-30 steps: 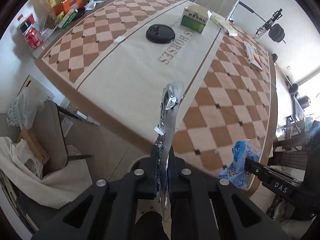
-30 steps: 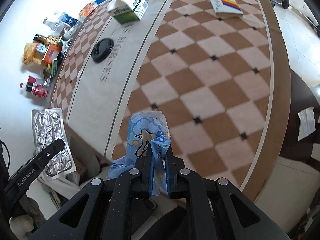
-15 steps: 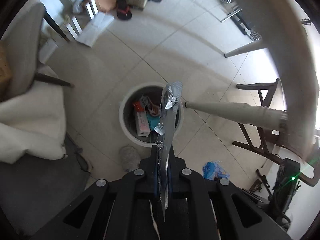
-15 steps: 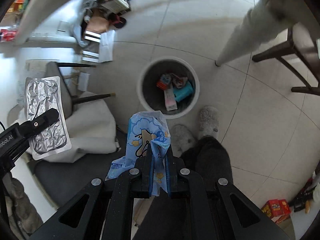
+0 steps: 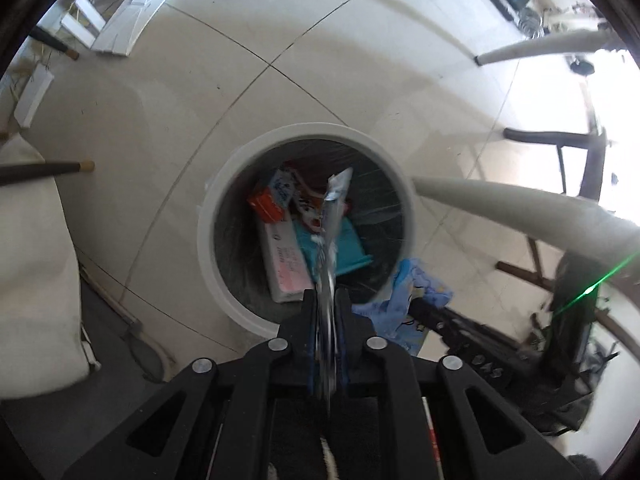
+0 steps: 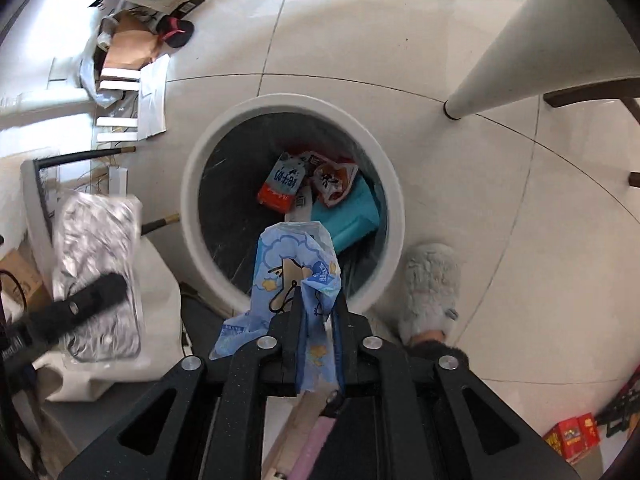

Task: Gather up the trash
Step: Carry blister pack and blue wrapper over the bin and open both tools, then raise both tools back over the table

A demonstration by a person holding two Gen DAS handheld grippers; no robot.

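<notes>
A crumpled silver foil blister sheet (image 5: 334, 224) hangs edge-on above the round white trash bin (image 5: 208, 240), clamped in the left gripper (image 5: 327, 300). Beside it, the right gripper (image 6: 316, 308) pinches a blue printed plastic wrapper (image 6: 296, 264) over the bin's near rim, close to a grey fluffy slipper (image 6: 430, 288).

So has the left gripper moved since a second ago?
Yes. The left gripper, shut on the foil blister pack, swung off the table and down toward the trash bin.

A: Where's the light from?
B: Daylight from the right; it blows out the floor (image 5: 560, 92) in the left view, with a green flare streak (image 5: 600, 280).
A: Sharpness?
B: Fisheye bending, dark corners; the foil sheet (image 6: 100, 276) is motion-blurred.
</notes>
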